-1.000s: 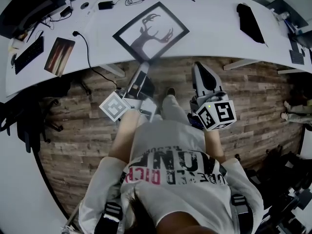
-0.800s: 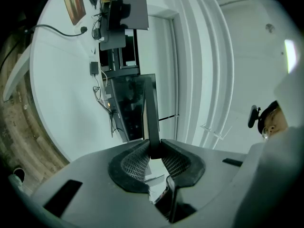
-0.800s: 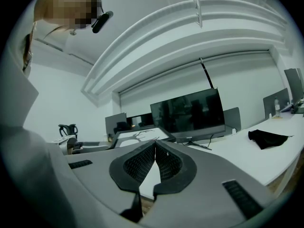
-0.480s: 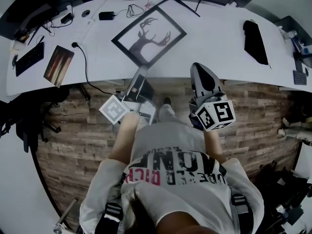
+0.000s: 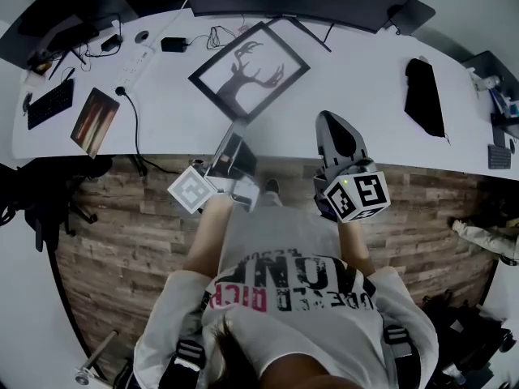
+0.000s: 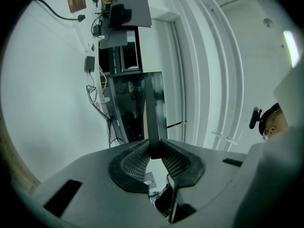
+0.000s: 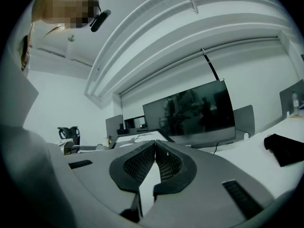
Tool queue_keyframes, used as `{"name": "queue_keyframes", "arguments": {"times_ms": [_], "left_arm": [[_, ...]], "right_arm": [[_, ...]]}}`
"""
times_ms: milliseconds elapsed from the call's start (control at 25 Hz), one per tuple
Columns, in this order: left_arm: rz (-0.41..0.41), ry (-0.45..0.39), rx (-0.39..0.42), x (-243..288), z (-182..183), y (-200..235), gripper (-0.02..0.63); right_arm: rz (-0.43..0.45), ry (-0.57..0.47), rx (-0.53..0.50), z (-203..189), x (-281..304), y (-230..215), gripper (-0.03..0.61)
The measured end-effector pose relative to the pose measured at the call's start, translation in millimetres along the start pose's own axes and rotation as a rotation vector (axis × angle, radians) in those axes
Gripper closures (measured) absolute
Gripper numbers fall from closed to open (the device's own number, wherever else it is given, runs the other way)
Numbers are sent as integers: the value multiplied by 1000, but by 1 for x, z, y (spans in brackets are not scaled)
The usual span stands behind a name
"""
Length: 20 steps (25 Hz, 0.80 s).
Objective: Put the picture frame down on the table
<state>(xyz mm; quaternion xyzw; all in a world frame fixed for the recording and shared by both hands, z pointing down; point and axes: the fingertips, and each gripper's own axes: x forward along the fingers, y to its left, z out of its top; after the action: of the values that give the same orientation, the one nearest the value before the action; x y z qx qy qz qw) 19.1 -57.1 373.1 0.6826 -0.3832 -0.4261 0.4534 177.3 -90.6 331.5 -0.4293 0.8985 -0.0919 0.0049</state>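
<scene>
White worktop [image 5: 365, 67] spreads ahead of both tongs: left tongs [image 5: 238, 126] clamp the frame [image 5: 249, 69] by its near corner, right tongs [image 5: 329, 120] pressed together, empty, alongside, so lowering and release likely remain.

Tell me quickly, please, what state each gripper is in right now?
Left gripper: closed on the edge of the picture frame.
Right gripper: closed, with nothing between its jaws.

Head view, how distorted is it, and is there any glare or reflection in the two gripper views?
Head view: heavy fisheye, the table edge bows into an arc, yet the picture frame is sharp. Left gripper view: black circular vignette, a light strip blown out. Right gripper view: the monitor screen mirrors the room.
</scene>
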Motion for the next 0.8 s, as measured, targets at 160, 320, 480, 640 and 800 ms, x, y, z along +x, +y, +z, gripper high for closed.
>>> {"name": "queue_keyframes", "arguments": {"times_ms": [160,320,480,640,800], "left_arm": [[20,-21,-6,5,5,8,545],[32,-35,-4,7,11,14,545],[50,-45,-33,8,22,24,545],[78,-9,-9,10,35,38,545],[105,48,16,22,57,63,545]], "right_arm": [[14,6,15,-1,12,-7,577],[23,18,18,-3,20,-10,577],[22,24,24,-5,36,-10,577],[4,9,16,-3,53,-6,577],[-41,-13,2,-2,85,-4,577]]}}
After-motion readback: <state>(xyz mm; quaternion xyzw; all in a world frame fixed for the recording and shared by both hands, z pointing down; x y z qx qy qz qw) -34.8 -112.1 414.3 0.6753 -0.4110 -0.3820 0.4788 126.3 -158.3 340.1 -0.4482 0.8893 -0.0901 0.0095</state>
